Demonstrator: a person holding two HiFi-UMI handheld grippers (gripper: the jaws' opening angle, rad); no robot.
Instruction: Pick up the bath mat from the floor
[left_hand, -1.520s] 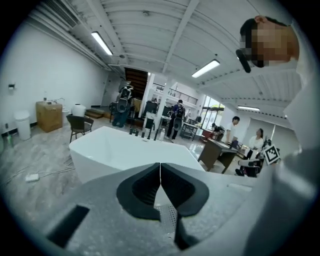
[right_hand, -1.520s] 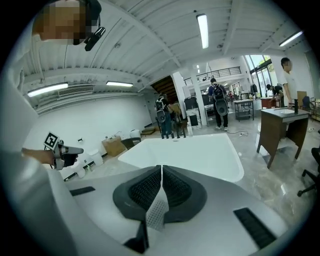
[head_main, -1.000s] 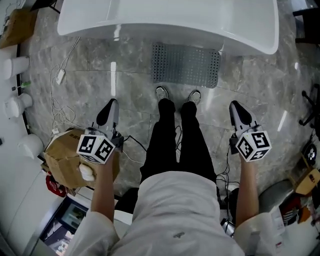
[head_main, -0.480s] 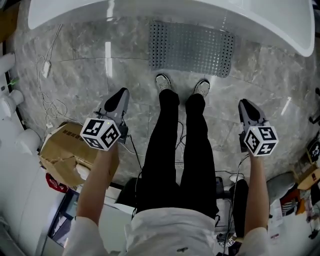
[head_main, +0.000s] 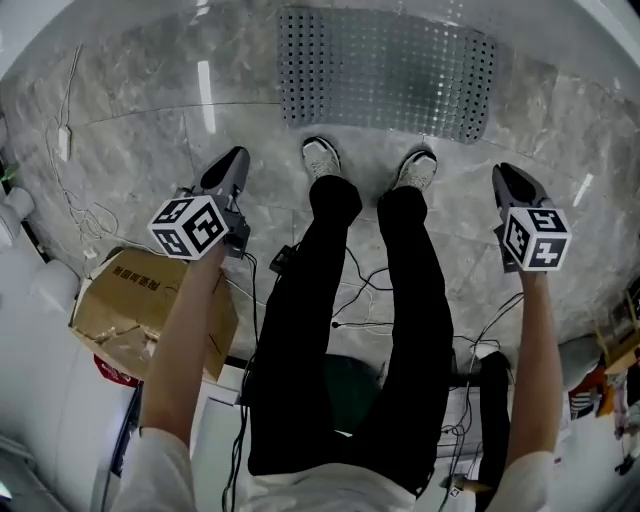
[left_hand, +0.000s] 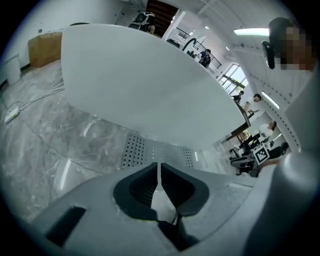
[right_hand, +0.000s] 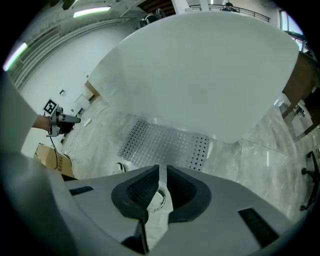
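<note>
The bath mat (head_main: 385, 72) is a grey perforated rectangle that lies flat on the marble floor, just beyond the person's white shoes (head_main: 321, 158). It also shows in the left gripper view as the bath mat (left_hand: 155, 152) and in the right gripper view as the bath mat (right_hand: 165, 145), ahead of the jaws. My left gripper (head_main: 234, 166) hovers left of the legs, shut and empty. On the other side my right gripper (head_main: 506, 179) hangs right of the legs, also shut with nothing in it. Both are short of the mat and above the floor.
A white bathtub (left_hand: 140, 80) stands right behind the mat. A torn cardboard box (head_main: 135, 310) sits at the left near my left arm. Loose white cables (head_main: 80, 215) and a plug lie on the floor at the far left. Black cables (head_main: 350, 300) trail around the person's legs.
Both grippers and the head camera have sunk towards the floor. The mat now looks larger and closer, and the tub has slid out of the top of the head view. Both stay shut.
</note>
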